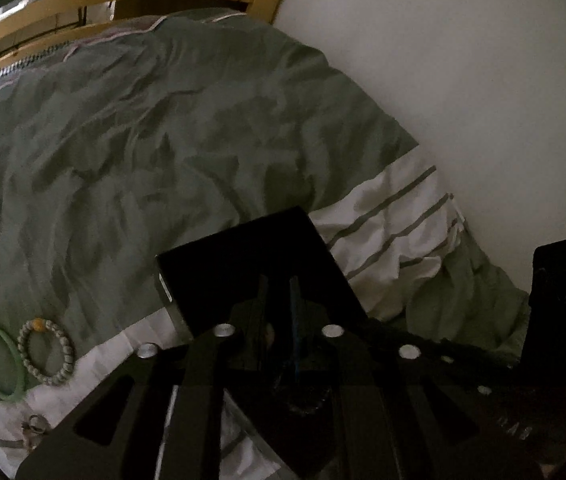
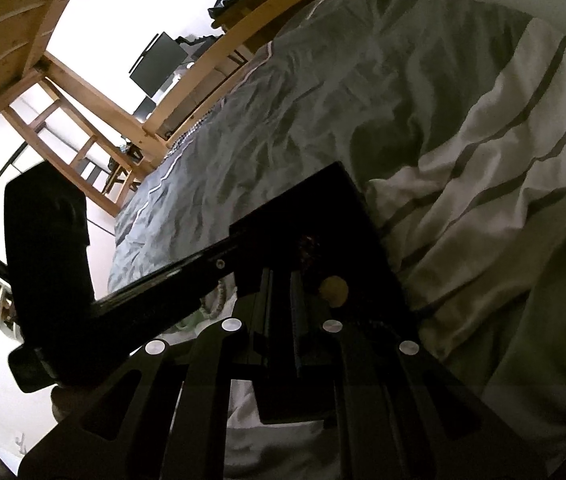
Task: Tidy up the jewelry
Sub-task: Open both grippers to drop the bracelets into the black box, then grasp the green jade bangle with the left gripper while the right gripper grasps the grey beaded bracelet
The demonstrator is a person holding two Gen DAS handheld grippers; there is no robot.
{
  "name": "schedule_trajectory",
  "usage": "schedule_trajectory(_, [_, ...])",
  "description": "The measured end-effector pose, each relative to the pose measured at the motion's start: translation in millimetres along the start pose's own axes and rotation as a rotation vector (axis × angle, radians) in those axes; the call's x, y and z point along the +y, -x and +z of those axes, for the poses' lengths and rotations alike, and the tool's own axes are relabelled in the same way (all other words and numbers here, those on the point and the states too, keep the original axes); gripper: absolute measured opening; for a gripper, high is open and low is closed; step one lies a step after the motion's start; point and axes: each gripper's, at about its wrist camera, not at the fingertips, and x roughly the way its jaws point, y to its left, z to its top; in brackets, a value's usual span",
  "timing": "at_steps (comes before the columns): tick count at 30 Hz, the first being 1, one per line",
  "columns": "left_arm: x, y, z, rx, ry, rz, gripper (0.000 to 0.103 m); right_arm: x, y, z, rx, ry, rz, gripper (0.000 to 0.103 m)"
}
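Two bracelets lie on the bedspread [image 1: 123, 152] at its white border: a green ring [image 1: 1, 364] and a beaded bracelet [image 1: 47, 352] just beside it, with a small metal piece [image 1: 35, 426] nearer the edge. Both tongs meet over a black box [image 1: 243, 264] resting on the bed. Left tongs [image 1: 279, 292] and right tongs [image 2: 283, 280] sit dark against it, so I cannot tell their grip. A yellowish bead [image 2: 335, 290] shows beside the right one.
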Motion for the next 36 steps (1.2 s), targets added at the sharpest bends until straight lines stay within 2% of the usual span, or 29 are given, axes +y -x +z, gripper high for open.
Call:
schedule_trajectory(1, [2.8,0.4,-1.1,0.000,0.007,-0.005,0.029,-1.0,-1.0,0.1,-0.001,-0.004,-0.005,0.010])
schedule_trajectory(2, [4.8,1.4,-1.8,-0.004,0.013,-0.006,0.048,-1.9,-1.2,0.4,-0.006,-0.007,-0.009,0.010])
schedule_trajectory(3, [6.8,6.0,-2.6,-0.021,0.014,-0.005,0.061,-2.5,-0.4,0.8,-0.017,-0.010,-0.006,0.011])
schedule_trajectory(4, [8.1,12.7,-2.7,-0.037,0.013,-0.002,0.065,-3.0,0.4,1.0,-0.027,-0.012,-0.001,0.012])
schedule_trajectory(6, [11.2,29.4,-2.7,-0.074,0.009,0.011,0.078,-3.4,3.8,1.7,-0.052,-0.013,0.000,0.032])
schedule_trajectory(8, [15.5,51.7,-3.1,-0.115,-0.004,0.042,0.089,-2.1,9.6,1.5,-0.098,-0.010,-0.002,0.088])
schedule_trajectory(9, [18.3,66.4,-4.0,-0.139,-0.016,0.070,0.091,-1.2,13.3,1.1,-0.130,-0.012,0.001,0.092])
schedule_trajectory(10, [21.5,80.6,-5.4,-0.160,-0.027,0.092,0.091,2.0,19.6,0.2,-0.180,-0.003,0.016,0.092])
schedule_trajectory(15, [41.9,154.6,-22.1,-0.255,-0.065,0.201,0.096,25.4,33.3,-3.1,-0.282,0.096,0.039,0.097])
schedule_trajectory(18, [52.2,188.4,-36.5,-0.291,-0.090,0.257,0.097,47.0,35.1,-9.7,-0.319,0.194,0.016,0.099])
schedule_trajectory(21, [63.7,204.3,-50.2,-0.299,-0.093,0.313,0.097,70.8,32.3,-21.9,-0.334,0.304,0.000,0.099])
schedule_trajectory(25, [84.8,203.9,-65.3,-0.294,-0.075,0.333,0.097,99.9,19.7,-44.1,-0.303,0.418,-0.008,0.099])
schedule_trajectory(32, [142.1,172.7,-79.8,-0.261,0.009,0.335,0.097,141.8,-19.7,-81.0,-0.202,0.598,-0.036,0.099])
schedule_trajectory(35, [170.7,155.8,-77.1,-0.247,0.037,0.334,0.097,156.4,-43.5,-94.1,-0.148,0.666,-0.049,0.099])
schedule_trajectory(36, [185.6,145.4,-71.6,-0.214,0.069,0.348,0.097,158.6,-50.1,-97.2,-0.133,0.677,-0.052,0.099])
